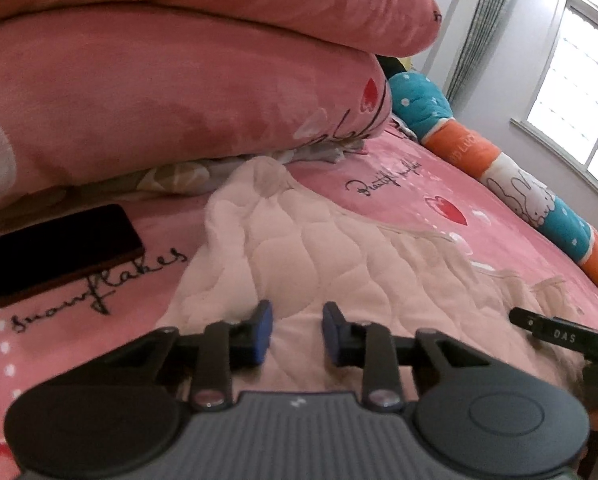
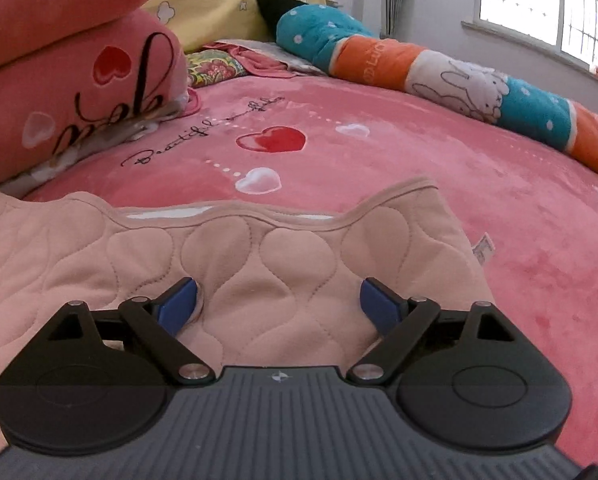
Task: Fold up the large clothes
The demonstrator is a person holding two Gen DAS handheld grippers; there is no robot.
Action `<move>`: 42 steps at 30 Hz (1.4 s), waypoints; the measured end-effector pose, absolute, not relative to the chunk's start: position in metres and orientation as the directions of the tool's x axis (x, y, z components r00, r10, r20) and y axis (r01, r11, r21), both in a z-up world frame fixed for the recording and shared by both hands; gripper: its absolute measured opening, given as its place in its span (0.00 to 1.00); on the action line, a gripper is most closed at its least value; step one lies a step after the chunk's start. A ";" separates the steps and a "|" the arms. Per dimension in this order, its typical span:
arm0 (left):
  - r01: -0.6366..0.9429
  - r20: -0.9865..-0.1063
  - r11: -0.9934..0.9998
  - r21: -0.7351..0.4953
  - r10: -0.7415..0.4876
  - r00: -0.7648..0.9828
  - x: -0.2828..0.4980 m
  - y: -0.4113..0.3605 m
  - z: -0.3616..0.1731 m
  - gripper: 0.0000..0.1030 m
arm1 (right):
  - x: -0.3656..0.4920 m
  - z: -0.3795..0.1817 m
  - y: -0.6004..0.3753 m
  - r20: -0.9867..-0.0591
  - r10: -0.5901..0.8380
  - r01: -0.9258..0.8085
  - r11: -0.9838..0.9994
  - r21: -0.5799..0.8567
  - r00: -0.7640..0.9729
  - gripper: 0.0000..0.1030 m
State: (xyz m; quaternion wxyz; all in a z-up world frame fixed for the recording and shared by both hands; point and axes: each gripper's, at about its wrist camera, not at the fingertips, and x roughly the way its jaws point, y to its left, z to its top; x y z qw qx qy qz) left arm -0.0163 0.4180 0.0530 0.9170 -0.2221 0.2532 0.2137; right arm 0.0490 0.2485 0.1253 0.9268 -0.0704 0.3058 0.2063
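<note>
I held both hand-held grippers, left (image 1: pixel 297 330) and right (image 2: pixel 279 306), open over the quilted garment (image 2: pixel 259 264); each needed fabric between pads before closing.

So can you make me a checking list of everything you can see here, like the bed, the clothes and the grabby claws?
Surface: pink bedspread with red hearts and script writing.
Job's things: beige quilted garment lying spread on the bedspread, trimmed edge toward the far side, small tag at its right.
Clutter: black phone beside the garment; stacked pink bedding; long teal, orange and white bunny bolster; yellow pillow.
Grippers: left gripper jaws narrowly apart over the garment; right gripper jaws wide over it; neither is clamping fabric.
Cables: nothing seen.
Surroundings: bright window, curtain, pale wall.
</note>
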 end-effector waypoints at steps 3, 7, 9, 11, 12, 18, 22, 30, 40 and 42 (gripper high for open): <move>-0.506 -0.560 0.811 -0.294 0.283 0.779 -0.016 0.418 0.052 0.27 | 0.046 0.125 0.250 -0.589 0.330 -0.417 0.909 -0.013 0.738 1.00; -0.511 -0.559 0.808 -0.294 0.288 0.777 -0.013 0.418 0.052 0.27 | 0.045 0.115 0.236 -0.589 0.334 -0.418 0.908 -0.006 0.735 1.00; -0.516 -0.559 0.805 -0.292 0.294 0.775 -0.012 0.417 0.052 0.27 | 0.045 0.110 0.234 -0.594 0.336 -0.421 0.907 -0.006 0.731 1.00; -0.521 -0.557 0.799 -0.302 0.295 0.776 -0.012 0.416 0.054 0.27 | 0.047 0.111 0.238 -0.595 0.345 -0.432 0.902 -0.004 0.726 1.00; -0.518 -0.552 0.799 -0.307 0.294 0.781 -0.013 0.415 0.056 0.30 | 0.046 0.115 0.236 -0.595 0.359 -0.438 0.899 0.011 0.720 1.00; -0.493 -0.513 0.814 -0.307 0.295 0.806 -0.024 0.402 0.073 0.57 | 0.011 0.149 0.192 -0.531 0.387 -0.353 0.920 0.168 0.754 1.00; -0.480 -0.481 0.837 -0.262 0.318 0.817 -0.041 0.380 0.091 0.74 | -0.043 0.163 0.153 -0.527 0.359 -0.312 0.933 0.180 0.770 1.00; -0.439 -0.469 0.885 -0.157 0.325 0.821 -0.107 0.301 0.121 0.96 | -0.171 0.176 0.080 -0.565 0.295 -0.209 0.954 0.212 0.771 1.00; -0.345 -0.446 0.935 -0.083 0.275 0.852 -0.212 0.211 0.161 0.99 | -0.299 0.203 0.020 -0.585 0.200 -0.119 0.977 0.175 0.786 1.00; -0.336 -0.439 0.940 -0.066 0.275 0.855 -0.227 0.200 0.171 0.99 | -0.312 0.210 0.015 -0.595 0.175 -0.101 0.983 0.155 0.784 1.00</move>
